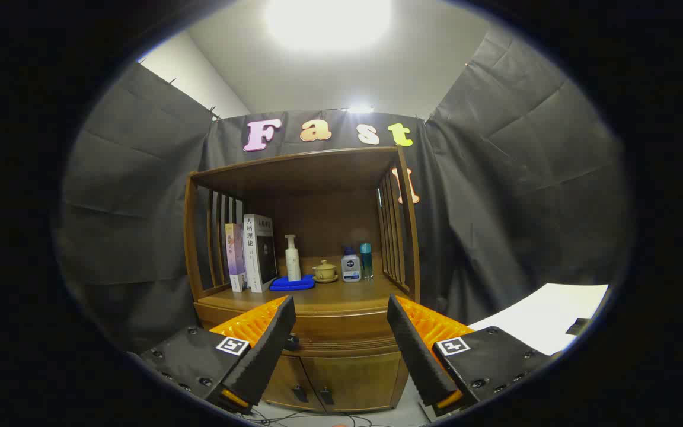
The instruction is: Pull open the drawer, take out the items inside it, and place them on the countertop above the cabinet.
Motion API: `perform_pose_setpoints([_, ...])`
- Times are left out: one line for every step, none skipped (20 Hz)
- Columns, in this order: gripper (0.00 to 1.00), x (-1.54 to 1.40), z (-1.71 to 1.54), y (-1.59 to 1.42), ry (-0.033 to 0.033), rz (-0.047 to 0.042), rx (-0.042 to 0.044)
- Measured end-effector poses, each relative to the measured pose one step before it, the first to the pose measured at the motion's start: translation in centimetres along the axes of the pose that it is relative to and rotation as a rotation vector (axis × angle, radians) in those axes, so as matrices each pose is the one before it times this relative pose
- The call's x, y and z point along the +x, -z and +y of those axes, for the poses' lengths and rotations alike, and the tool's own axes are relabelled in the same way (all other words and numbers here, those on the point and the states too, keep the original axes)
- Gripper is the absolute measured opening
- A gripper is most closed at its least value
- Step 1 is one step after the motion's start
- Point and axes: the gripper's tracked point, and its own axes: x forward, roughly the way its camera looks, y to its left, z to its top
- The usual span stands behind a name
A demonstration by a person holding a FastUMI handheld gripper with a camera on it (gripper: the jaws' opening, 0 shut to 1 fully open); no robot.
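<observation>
A brown wooden cabinet (pixel 341 332) stands ahead against the booth wall. Its drawer front (pixel 341 343) sits shut just under the countertop (pixel 347 293), between and beyond my fingers. A small dark knob (pixel 291 342) shows beside the left fingertip. My gripper (pixel 341 308) is open, with orange fingers (pixel 258 323) padded in black foam spread wide and nothing between them. The drawer's contents are hidden.
On the countertop stand two upright books (pixel 252 254), a white pump bottle (pixel 292 259) on a blue cloth (pixel 292 283), a yellow lidded cup (pixel 324 271), a white-blue bottle (pixel 350 265) and a teal bottle (pixel 366 261). Two cabinet doors (pixel 329 382) lie below. A white surface (pixel 546 317) is at right.
</observation>
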Motion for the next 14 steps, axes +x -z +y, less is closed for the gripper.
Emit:
perform_pose_setpoints([0.98,0.026,-0.152,0.233,0.00207,0.00564,0.00274])
perform_pose_setpoints([0.98,-0.036,-0.106,0.266,0.00301,0.00528,0.00019])
perform_pose_setpoints([0.98,-0.044,0.055,0.230,-0.00179,0.01021,0.00188])
perform_pose_setpoints([0.98,-0.064,0.142,0.258,-0.00683,0.00718,0.00259])
perform_pose_setpoints([0.99,-0.019,0.158,0.000,-0.00425,0.00273,0.00080])
perform_pose_setpoints([0.99,-0.139,-0.026,-0.112,-0.00063,-0.00328,-0.00376])
perform_pose_setpoints([0.99,-0.040,0.019,-0.100,0.00049,-0.00388,-0.00713])
perform_pose_setpoints([0.99,0.012,0.062,0.157,0.00013,-0.00272,-0.00745])
perform_pose_setpoints([0.99,0.066,0.065,0.093,-0.00009,0.00095,-0.00501])
perform_pose_setpoints([0.99,0.000,0.072,0.191,-0.00105,0.00256,-0.00158])
perform_pose_setpoints([0.99,0.009,0.036,0.144,-0.00117,0.00474,0.00155])
perform_pose_setpoints([0.99,-0.019,0.062,0.120,-0.00043,0.00508,0.00372])
perform_pose_setpoints([0.99,0.013,-0.009,0.147,-0.00023,0.00461,0.00484])
perform_pose_setpoints([0.99,-0.005,-0.068,0.005,0.00042,0.00085,0.00359])
